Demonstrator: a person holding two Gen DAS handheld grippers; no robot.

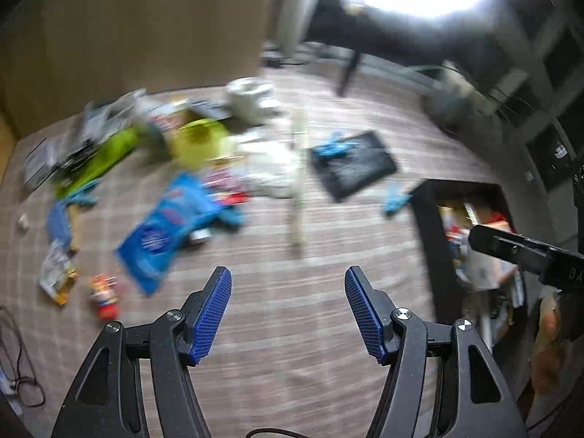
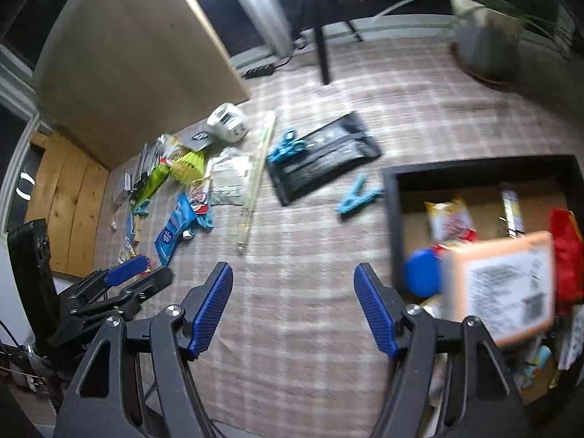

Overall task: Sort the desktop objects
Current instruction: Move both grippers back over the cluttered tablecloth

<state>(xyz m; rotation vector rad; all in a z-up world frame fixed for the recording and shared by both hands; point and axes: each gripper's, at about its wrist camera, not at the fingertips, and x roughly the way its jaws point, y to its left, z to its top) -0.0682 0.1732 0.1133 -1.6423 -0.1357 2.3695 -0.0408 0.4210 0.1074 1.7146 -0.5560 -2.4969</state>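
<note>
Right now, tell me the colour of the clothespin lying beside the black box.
Light blue. The clothespin shows best in the right wrist view, just left of the box.

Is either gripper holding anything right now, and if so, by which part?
Nothing is held. The left gripper and right gripper are both open over the checked cloth.

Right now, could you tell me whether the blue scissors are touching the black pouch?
Touching. The right wrist view shows the blue scissors lying overlapped on the black pouch's left end.
</note>
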